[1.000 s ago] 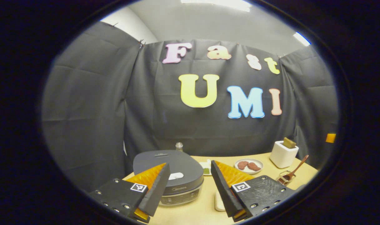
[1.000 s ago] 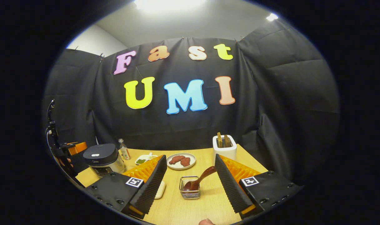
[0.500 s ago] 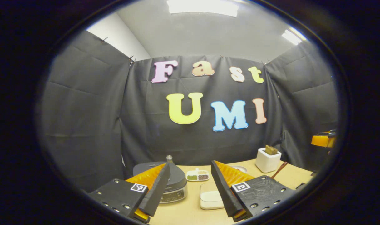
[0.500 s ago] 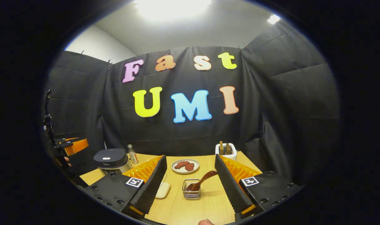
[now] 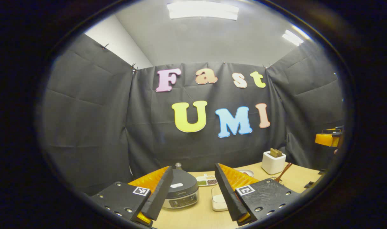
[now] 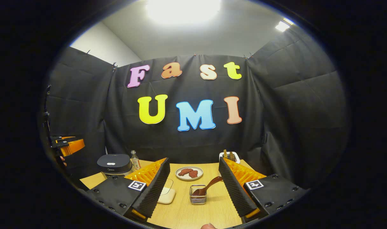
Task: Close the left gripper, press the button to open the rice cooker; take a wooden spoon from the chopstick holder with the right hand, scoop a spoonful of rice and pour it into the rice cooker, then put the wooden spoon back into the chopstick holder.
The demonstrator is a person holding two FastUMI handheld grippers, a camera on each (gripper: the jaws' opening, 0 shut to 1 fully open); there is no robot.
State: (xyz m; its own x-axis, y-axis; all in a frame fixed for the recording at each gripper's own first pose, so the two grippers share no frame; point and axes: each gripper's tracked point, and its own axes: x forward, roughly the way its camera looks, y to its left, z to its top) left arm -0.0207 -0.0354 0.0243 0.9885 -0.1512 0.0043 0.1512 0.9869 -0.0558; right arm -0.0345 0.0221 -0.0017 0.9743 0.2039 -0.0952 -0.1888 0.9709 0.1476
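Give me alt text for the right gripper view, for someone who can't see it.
The open right gripper frames a wire chopstick holder with a wooden spoon leaning in it on a wooden table. Behind sit a plate of meat, a closed rice cooker and a toaster.

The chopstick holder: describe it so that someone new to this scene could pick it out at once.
Start at the wooden table. Near its front middle, ahead of the plate of meat, stands the chopstick holder, a small wire basket. A wooden spoon leans out of it, and unlike its solid neighbours you can see through its sides.
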